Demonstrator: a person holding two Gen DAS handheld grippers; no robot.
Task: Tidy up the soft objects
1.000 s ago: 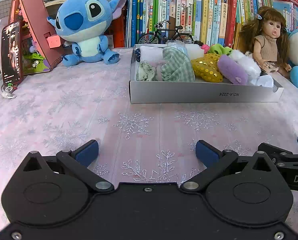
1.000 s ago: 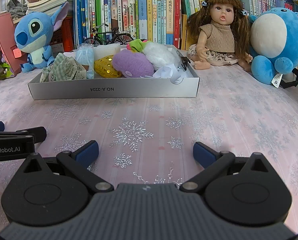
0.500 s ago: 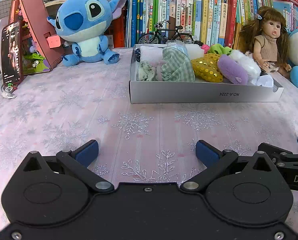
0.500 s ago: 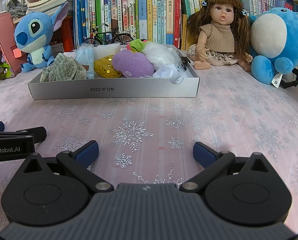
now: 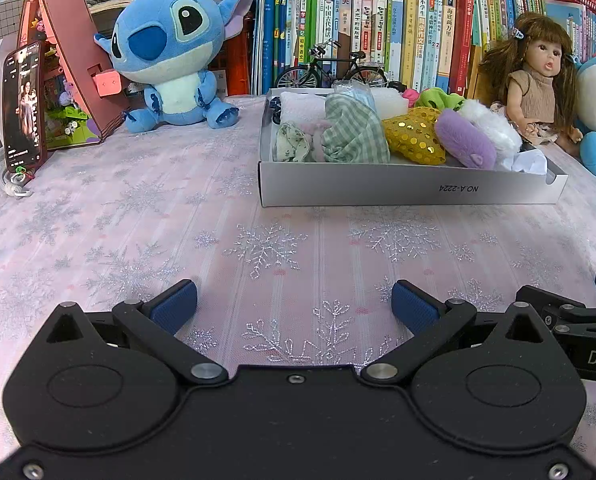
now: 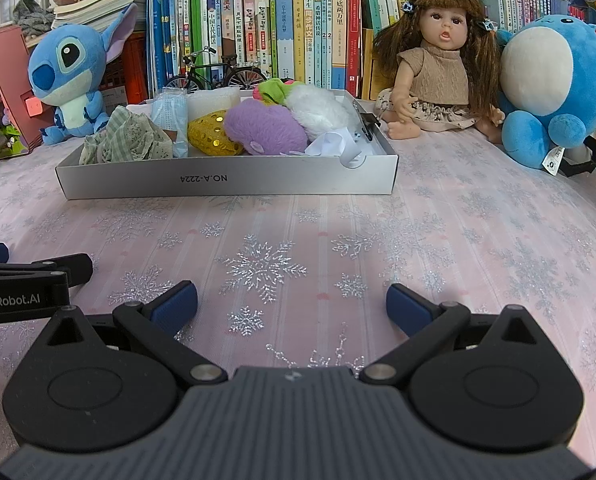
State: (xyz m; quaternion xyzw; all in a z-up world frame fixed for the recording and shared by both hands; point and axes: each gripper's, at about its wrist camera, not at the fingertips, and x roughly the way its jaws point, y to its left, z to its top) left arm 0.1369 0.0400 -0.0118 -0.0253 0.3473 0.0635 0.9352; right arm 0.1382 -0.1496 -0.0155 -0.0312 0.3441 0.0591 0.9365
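Nothing has moved since a second ago: my left claw [image 5: 293,300] and right claw [image 6: 291,300] hover spread wide and empty over the snowflake tabletop [image 6: 458,240], well short of the grey box [image 5: 410,188]. Inside the box lie the purple plush [image 6: 263,128], sequined pouch [image 5: 416,134] and checked cloth [image 5: 354,132].

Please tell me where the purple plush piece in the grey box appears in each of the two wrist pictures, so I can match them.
Left wrist view: the purple plush piece lies right of centre, in the right part of the grey box.
Right wrist view: the purple plush piece sits left of centre, upper part, in the middle of the box.
Shared landmark: the "NO.A-2224" label printed upside down on the box's front wall.
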